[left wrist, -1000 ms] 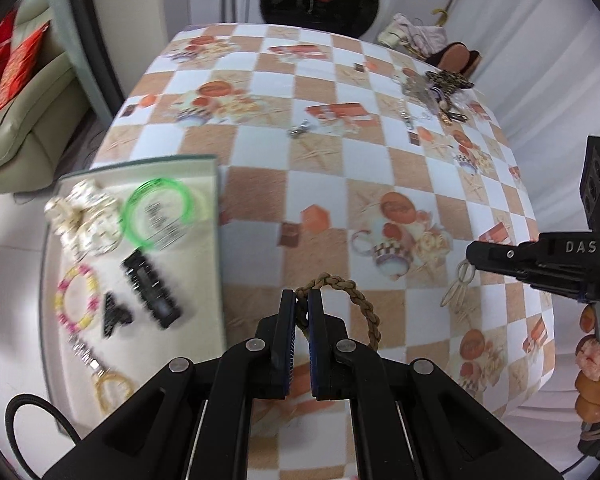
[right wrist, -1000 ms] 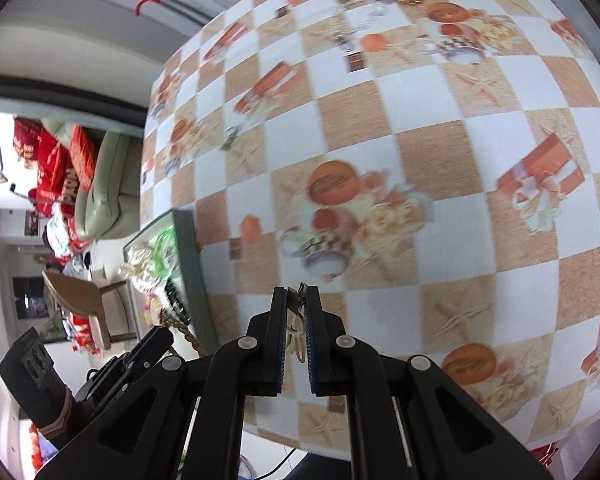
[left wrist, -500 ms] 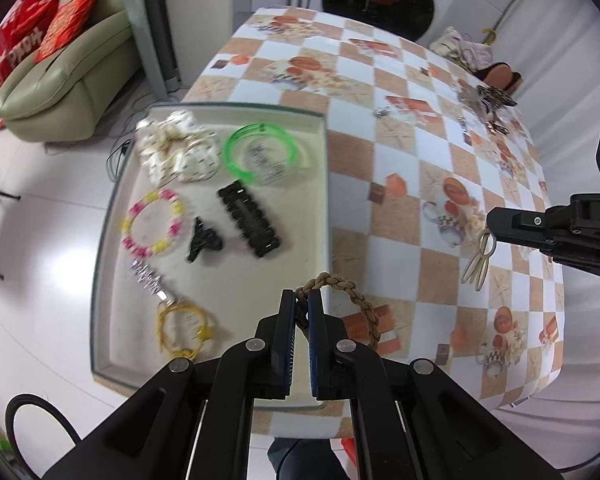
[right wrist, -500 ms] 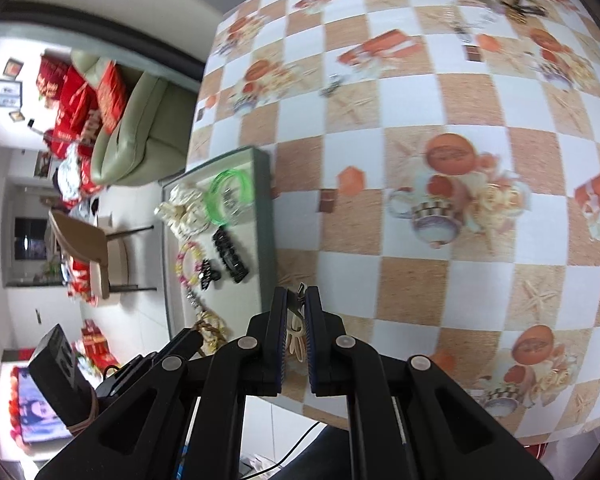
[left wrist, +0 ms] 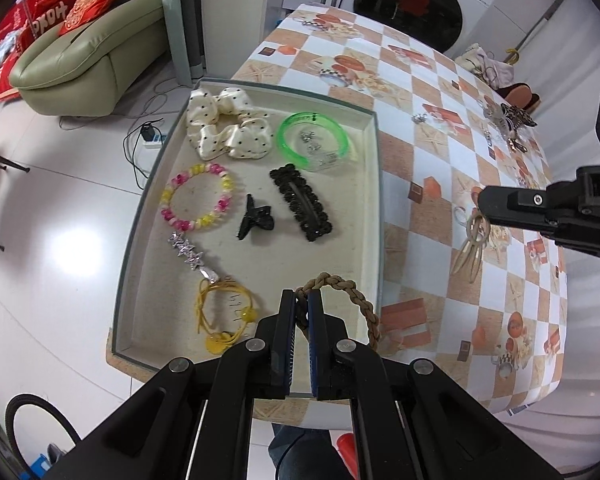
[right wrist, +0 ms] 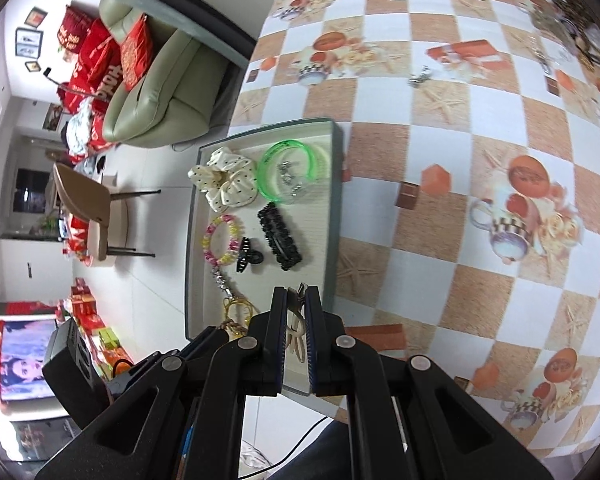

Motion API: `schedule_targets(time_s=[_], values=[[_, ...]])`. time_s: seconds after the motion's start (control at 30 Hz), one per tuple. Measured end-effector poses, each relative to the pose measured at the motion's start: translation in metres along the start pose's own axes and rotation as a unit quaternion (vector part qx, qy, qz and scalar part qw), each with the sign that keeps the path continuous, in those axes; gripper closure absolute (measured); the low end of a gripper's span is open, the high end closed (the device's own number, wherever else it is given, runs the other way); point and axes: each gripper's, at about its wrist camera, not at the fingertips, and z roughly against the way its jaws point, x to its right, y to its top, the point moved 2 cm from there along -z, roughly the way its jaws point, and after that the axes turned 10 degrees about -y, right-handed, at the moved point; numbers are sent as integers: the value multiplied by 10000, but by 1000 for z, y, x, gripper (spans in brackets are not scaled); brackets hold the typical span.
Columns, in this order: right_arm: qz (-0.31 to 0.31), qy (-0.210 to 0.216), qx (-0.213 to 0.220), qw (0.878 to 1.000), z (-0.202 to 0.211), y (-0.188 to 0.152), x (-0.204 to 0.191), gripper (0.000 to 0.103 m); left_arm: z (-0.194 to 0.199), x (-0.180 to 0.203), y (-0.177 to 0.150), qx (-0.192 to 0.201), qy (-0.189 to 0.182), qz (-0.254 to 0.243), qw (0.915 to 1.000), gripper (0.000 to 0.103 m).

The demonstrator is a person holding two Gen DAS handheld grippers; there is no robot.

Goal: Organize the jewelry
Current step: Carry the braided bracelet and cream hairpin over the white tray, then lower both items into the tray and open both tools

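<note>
With both pieces lifted above the tray (left wrist: 374,168), holds a braided brown band (left wrist: 360,300) pinched in the left gripper (left wrist: 301,304), jaws clenched on one end of the loop, rest of the loop arcing right over the tray's near right corner. Holds a cream clip (left wrist: 470,246) in the right gripper (right wrist: 296,308), jaws clamped on its top, body dangling over the checked cloth (left wrist: 440,184) right of the tray. Shows the tray already filled: dotted scrunchie (left wrist: 226,126) and green bangle (left wrist: 312,138) at the far end, bead bracelet (left wrist: 198,196), black claw clip (left wrist: 256,218) and black barrette (left wrist: 302,202) mid-tray, star pin (left wrist: 190,254) and yellow cord (left wrist: 222,312) near. Risks dropping the band on the near right wall, or outside it, if released from this spot, since half the loop hangs past the edge. Risks landing it on the yellow cord and tangling, given the little bare floor nearby. Risks a swing of the clip on release, held only at its tip, so that it slides onto the cloth. Leaves more jewelry (left wrist: 506,120) at the far right of the table, too small and blurred to name. Hides most of the clip behind the fingers in the right view, and hides the tray's near edge behind the left gripper body.
</note>
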Motion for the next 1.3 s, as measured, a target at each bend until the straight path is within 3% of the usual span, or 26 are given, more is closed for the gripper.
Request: schedule_targets(time_s=[0.73,1.3], values=[[523,-206,-153,9983,-44,29,-32,94,-29,-28,10,41,102,282,9995,93],[814,-452,-265,9953,-90,52,-41,94,-62,-37,16,-94,443,278,9986,93]])
